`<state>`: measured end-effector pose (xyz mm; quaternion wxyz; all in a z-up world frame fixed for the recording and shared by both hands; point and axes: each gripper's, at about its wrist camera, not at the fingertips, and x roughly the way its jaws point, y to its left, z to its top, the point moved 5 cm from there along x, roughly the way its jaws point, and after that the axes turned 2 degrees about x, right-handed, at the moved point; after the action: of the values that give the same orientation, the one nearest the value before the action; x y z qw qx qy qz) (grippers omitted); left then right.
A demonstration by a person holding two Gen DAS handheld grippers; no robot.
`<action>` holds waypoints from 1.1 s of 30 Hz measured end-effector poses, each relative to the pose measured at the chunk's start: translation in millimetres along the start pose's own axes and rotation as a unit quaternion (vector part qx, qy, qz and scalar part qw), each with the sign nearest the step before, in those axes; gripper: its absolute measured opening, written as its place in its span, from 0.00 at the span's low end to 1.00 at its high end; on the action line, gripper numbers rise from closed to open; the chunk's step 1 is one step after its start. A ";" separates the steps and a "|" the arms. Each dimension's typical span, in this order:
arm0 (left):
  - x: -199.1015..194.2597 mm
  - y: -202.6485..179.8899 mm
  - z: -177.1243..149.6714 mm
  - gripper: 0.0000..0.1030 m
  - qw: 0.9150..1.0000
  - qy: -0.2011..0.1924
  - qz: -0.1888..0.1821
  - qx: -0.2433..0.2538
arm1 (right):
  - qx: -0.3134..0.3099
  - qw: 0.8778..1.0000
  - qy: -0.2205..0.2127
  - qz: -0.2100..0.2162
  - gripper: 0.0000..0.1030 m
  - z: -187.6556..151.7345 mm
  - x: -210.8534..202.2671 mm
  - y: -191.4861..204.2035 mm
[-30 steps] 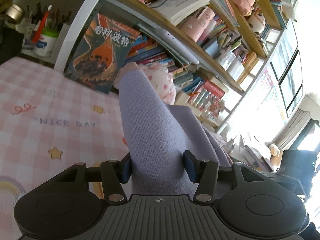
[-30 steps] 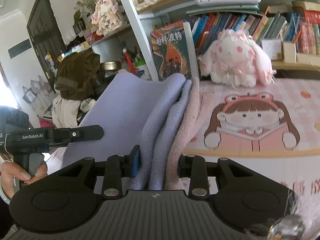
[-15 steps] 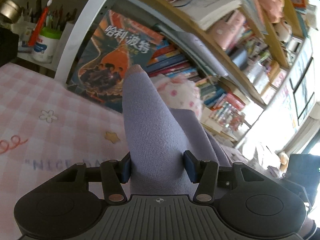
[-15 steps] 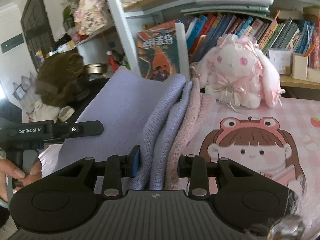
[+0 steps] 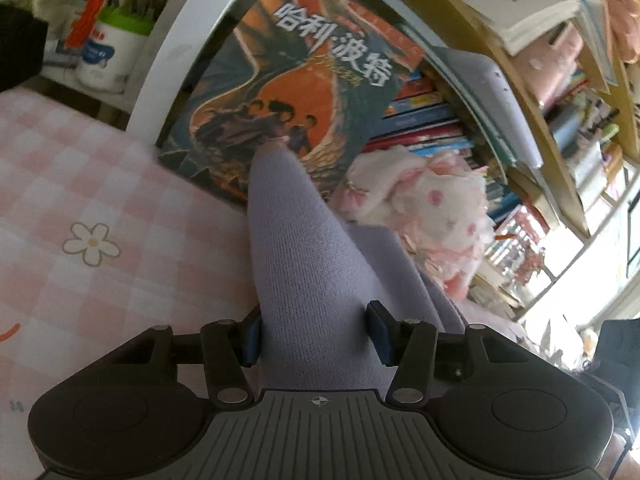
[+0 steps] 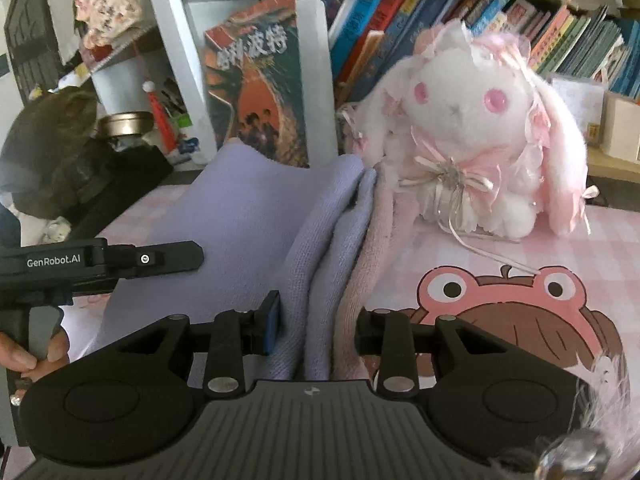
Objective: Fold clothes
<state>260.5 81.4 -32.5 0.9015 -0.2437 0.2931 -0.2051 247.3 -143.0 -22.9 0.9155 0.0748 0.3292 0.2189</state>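
Bench point(image 6: 600, 240): it is covered with a pink and white checked cloth; the cloth has a white flower print point(image 5: 92, 243) on the left side and a cartoon girl with a pink frog hat point(image 6: 504, 304) on the right side.
Bookshelf point(image 5: 500, 60): it stands behind the bench and is full of books; one large book with an orange and dark cover point(image 5: 296, 92) leans upright, facing out.
Garment point(image 6: 248, 216): a lilac knitted piece with a pale pink layer point(image 6: 372, 248) at its right edge; it is stretched between the two grippers, above the checked cloth.
Garment, how it looks: fine ribbed knit and soft; in the right wrist view it forms several long folds which run away from the camera toward the book.
Plush rabbit point(image 6: 480, 128): white with pink eyes, pink ears and ribbons; it sits on the bench just beside the far right edge of the garment.
Right gripper point(image 6: 316, 320): the jaws are clamped on the bunched lilac and pink folds, and the fabric fills the narrow gap between them.
Left gripper point(image 5: 316, 332): the jaws are clamped on a thick roll of the lilac knit, which fills the wider gap between the blue pads point(image 5: 252, 336) and rises as a ridge in front of them.
Left gripper from the right wrist view point(image 6: 172, 258): it points in from the left edge, lying against the lilac fabric.
Hand point(image 6: 28, 356): only the fingers show, at the grip of the left gripper.
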 end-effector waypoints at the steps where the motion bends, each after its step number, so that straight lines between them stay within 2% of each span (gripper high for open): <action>1: 1.8 3.6 0.1 0.50 1.000 -0.003 -0.002 -0.010 | 0.008 1.000 -0.002 0.003 0.30 0.5 2.1 -3.1; 4: 6.4 13.4 0.5 0.50 0.999 -0.010 -0.008 -0.037 | 0.042 0.999 -0.010 0.016 0.31 1.6 7.0 -13.5; 6: 9.5 17.3 0.5 0.54 0.999 -0.012 -0.005 -0.045 | 0.068 0.997 -0.011 0.025 0.33 0.8 10.0 -20.4; 8: 10.4 19.5 0.1 0.57 0.999 -0.018 -0.001 -0.051 | 0.086 0.996 -0.016 0.028 0.37 -1.4 11.8 -24.7; 11: 5.8 14.4 2.4 0.65 0.999 -0.030 0.025 -0.036 | 0.102 0.994 -0.025 0.023 0.48 -6.0 11.0 -27.4; 12: 1.9 10.8 3.9 0.65 0.999 -0.036 0.032 -0.021 | 0.099 0.995 -0.030 0.016 0.56 -6.8 8.8 -25.9; 14: -9.4 2.1 6.8 0.75 0.998 -0.049 0.043 0.013 | 0.082 0.996 -0.042 0.001 0.64 -6.6 2.0 -20.9; 16: -23.2 -4.8 9.4 0.75 0.995 -0.066 0.060 0.040 | 0.060 0.996 -0.060 -0.011 0.73 -4.3 -8.1 -15.8; 20: -58.4 -15.9 7.6 0.76 0.990 -0.099 0.075 0.065 | 0.029 0.995 -0.091 -0.032 0.79 -5.2 -35.2 -4.5; 24: -88.6 -30.8 -7.3 0.78 0.986 -0.111 0.087 0.090 | 0.012 0.991 -0.123 -0.044 0.84 -17.9 -69.2 7.5; 29: -124.1 -51.3 -35.8 0.78 0.981 -0.100 0.104 0.128 | -0.007 0.987 -0.149 -0.055 0.85 -45.1 -113.4 26.3; 33: -151.2 -67.1 -64.3 0.79 0.972 -0.108 0.135 0.162 | -0.034 0.985 -0.157 -0.067 0.87 -73.2 -143.3 43.5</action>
<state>92.4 85.0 24.3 0.9745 -0.0738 0.1875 -0.0991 86.9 -169.2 14.5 0.9703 0.0553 0.1781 0.1538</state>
